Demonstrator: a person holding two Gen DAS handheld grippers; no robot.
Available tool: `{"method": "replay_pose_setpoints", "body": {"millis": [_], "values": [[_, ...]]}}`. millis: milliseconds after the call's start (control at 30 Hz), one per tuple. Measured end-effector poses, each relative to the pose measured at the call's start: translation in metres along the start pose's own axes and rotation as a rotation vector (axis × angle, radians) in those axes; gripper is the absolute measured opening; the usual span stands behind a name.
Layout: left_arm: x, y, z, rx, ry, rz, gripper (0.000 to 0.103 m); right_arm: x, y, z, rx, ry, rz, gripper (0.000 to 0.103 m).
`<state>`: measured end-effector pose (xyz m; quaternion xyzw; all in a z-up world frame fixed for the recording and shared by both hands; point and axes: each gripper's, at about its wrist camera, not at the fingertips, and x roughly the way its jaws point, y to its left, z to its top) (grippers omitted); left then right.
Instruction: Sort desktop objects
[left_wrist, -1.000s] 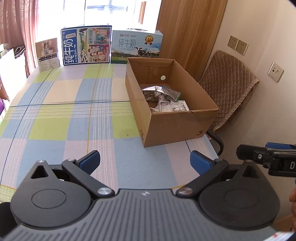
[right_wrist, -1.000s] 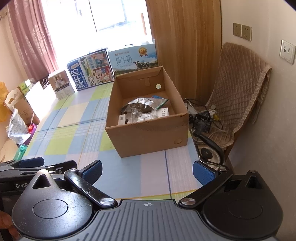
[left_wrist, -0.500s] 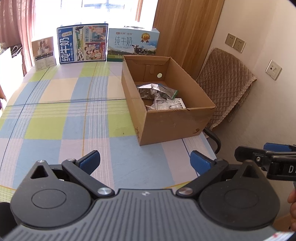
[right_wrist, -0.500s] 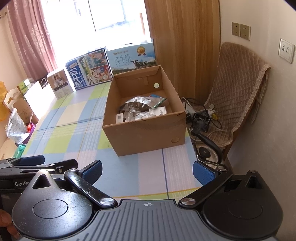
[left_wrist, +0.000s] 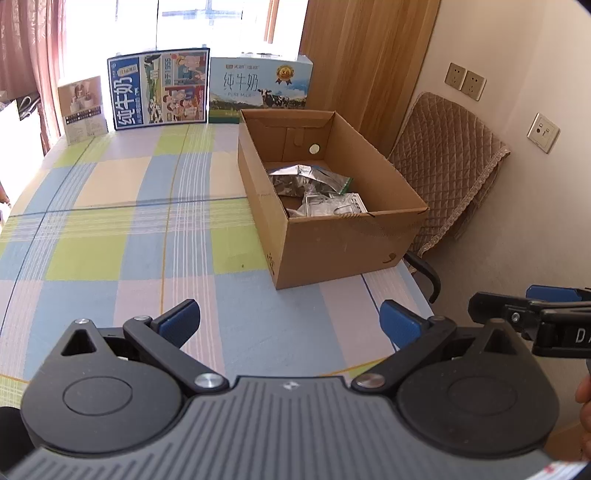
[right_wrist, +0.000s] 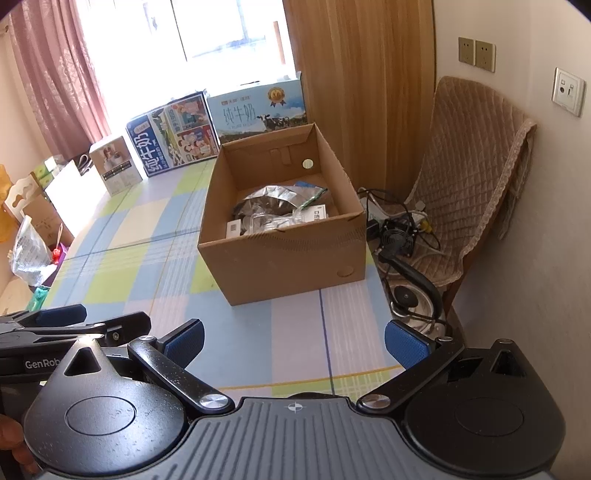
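An open cardboard box (left_wrist: 343, 243) (right_wrist: 284, 258) stands on the right side of a checked tablecloth (left_wrist: 122, 229) (right_wrist: 155, 251). Inside it lie a silver foil bag (left_wrist: 299, 177) (right_wrist: 269, 195), clear plastic packets (left_wrist: 325, 206) (right_wrist: 269, 223) and a small white carton (right_wrist: 319, 214). My left gripper (left_wrist: 291, 321) hangs open over the table's near edge, well short of the box, with nothing between its blue pads. My right gripper (right_wrist: 293, 338) is open and empty too, level with the left one. Each gripper shows at the edge of the other's view.
Two milk cartons (left_wrist: 160, 92) (left_wrist: 258, 90) and a small white box (left_wrist: 83, 109) stand along the far table edge. A padded chair (left_wrist: 447, 166) with cables and a small fan (right_wrist: 399, 236) sits right of the table. Bags lie on the floor at left (right_wrist: 29, 247).
Both grippers have drawn back and risen slightly from the box; it looks a little smaller and farther. Both stay open and empty.
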<state>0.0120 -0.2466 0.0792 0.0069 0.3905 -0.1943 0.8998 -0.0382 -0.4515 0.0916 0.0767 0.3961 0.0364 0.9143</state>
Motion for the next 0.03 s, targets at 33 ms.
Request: {"method": "replay_pose_setpoints", "body": {"millis": [33], "values": [[0.0001, 0.0, -0.0004, 0.004, -0.004, -0.001, 0.102, 0.0003, 0.0, -0.0002, 0.0, 0.001, 0.0, 0.101]]}}
